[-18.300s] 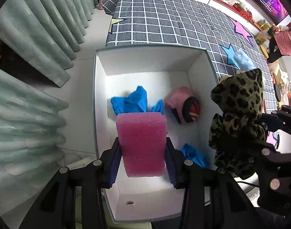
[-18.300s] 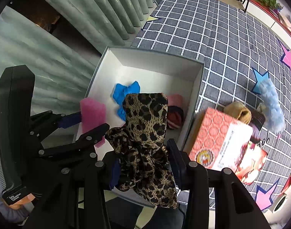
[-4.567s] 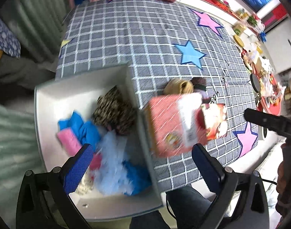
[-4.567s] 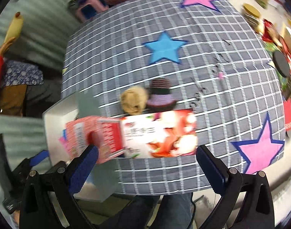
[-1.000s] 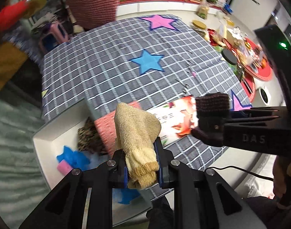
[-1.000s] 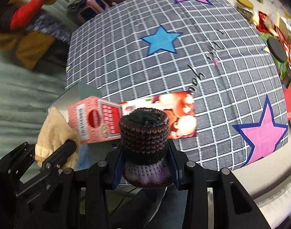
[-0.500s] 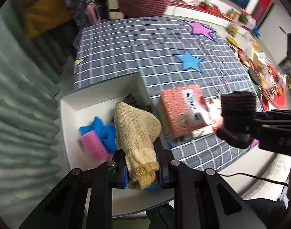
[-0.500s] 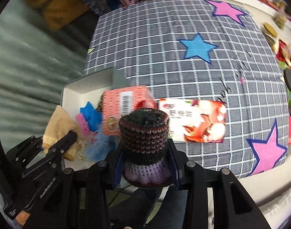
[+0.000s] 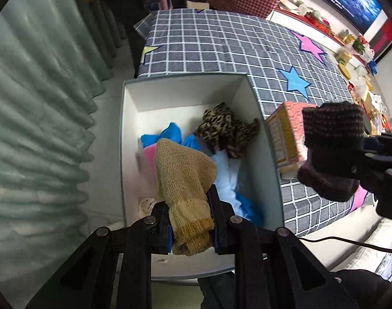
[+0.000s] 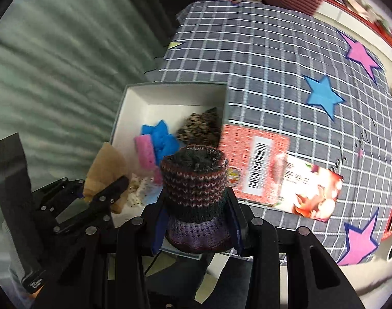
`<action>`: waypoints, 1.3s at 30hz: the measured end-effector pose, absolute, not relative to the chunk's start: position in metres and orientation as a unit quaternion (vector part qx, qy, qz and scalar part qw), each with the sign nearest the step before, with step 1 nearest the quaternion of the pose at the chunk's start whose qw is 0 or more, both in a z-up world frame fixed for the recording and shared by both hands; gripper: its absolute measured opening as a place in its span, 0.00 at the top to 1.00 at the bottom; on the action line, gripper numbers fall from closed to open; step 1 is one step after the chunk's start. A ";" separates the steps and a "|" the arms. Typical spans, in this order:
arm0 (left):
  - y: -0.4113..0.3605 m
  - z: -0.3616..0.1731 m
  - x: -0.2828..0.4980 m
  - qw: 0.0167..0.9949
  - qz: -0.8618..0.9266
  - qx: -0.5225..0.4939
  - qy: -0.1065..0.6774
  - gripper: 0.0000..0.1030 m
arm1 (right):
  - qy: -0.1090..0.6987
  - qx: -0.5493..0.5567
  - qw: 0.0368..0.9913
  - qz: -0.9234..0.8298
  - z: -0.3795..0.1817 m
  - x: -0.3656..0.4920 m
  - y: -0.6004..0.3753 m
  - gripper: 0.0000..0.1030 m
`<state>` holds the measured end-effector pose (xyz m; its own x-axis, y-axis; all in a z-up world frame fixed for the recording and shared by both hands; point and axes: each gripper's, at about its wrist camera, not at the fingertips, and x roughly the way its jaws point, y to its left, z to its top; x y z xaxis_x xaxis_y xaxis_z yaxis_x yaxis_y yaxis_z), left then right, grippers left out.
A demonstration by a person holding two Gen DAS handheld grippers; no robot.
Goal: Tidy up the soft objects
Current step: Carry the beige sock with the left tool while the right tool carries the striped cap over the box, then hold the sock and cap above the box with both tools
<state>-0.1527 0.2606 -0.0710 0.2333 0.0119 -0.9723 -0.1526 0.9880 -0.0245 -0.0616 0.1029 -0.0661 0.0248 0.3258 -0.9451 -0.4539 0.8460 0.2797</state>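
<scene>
Left wrist view: the left gripper (image 9: 191, 219) at 6 o'clock is clenched on a tan knit sock (image 9: 184, 180), held above a white box (image 9: 271, 170) that fills the centre. Inside the box lie a leopard-print cloth (image 9: 225, 131) toward 1 o'clock, blue cloth (image 9: 170, 135), a pink sponge (image 9: 149, 158) and pale blue fluff (image 9: 228, 177). At 3 o'clock the right gripper (image 9: 360, 164) grasps a dark striped knit sock (image 9: 329, 149). A red carton (image 9: 286, 136) lies just beside the box on the checked tablecloth (image 9: 221, 46).

Right wrist view: the right gripper (image 10: 196, 221) at 6 o'clock grips the dark striped knit sock (image 10: 196, 188), upright, over the box's (image 10: 134, 97) near right corner. At 9 o'clock the left gripper (image 10: 105, 190) holds the tan sock (image 10: 105, 170) over the box's left edge. The red carton (image 10: 255, 167) sits at 3 o'clock.
</scene>
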 end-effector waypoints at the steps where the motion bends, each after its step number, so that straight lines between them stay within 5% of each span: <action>1: 0.263 -0.072 -0.154 0.782 0.055 -0.058 0.618 0.77 | 0.642 -0.056 0.712 0.277 -0.066 -0.063 0.108 0.59; 39: 0.279 -0.092 -0.163 0.764 0.076 -0.078 0.636 0.77 | 0.648 -0.102 0.687 0.312 -0.081 -0.073 0.155 0.59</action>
